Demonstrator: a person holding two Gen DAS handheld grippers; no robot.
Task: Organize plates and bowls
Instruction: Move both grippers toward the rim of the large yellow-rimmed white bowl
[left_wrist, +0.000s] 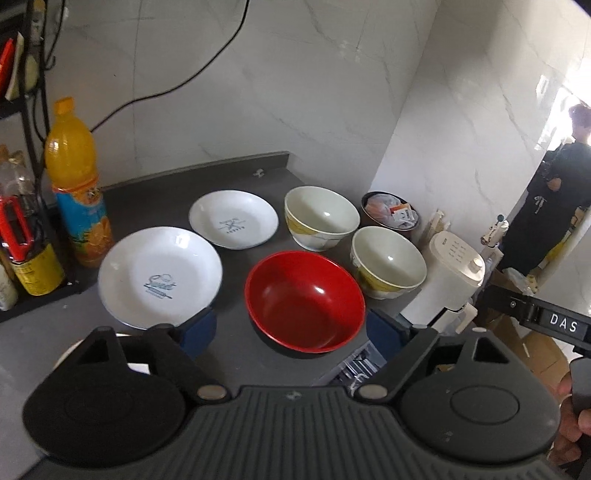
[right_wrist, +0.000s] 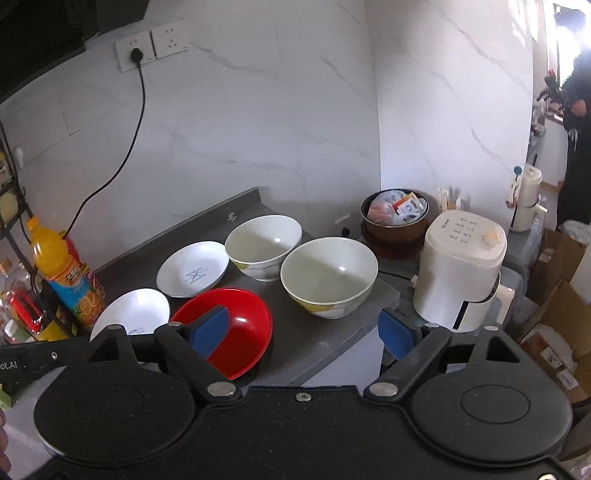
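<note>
On the dark grey counter (left_wrist: 243, 354) (right_wrist: 325, 339) stand a red bowl (left_wrist: 304, 301) (right_wrist: 225, 328), two cream bowls with yellow marks (left_wrist: 321, 216) (left_wrist: 388, 260) (right_wrist: 263, 245) (right_wrist: 328, 275) and two white plates with blue print (left_wrist: 160, 277) (left_wrist: 233, 218) (right_wrist: 133, 312) (right_wrist: 192, 268). My left gripper (left_wrist: 293, 330) is open above the red bowl's near side, holding nothing. My right gripper (right_wrist: 304, 330) is open too, its left pad (right_wrist: 208, 328) over the red bowl and its right pad (right_wrist: 397, 334) past the counter's right edge.
An orange juice bottle (left_wrist: 79, 184) (right_wrist: 64, 271) and a rack of bottles (left_wrist: 22, 236) stand at the left. A white appliance (left_wrist: 456, 273) (right_wrist: 461, 269) and a brown pot of packets (left_wrist: 391, 212) (right_wrist: 395, 216) sit right of the counter. Cardboard boxes (right_wrist: 557, 321) lie lower right. A person in black (left_wrist: 557, 199) stands in the doorway.
</note>
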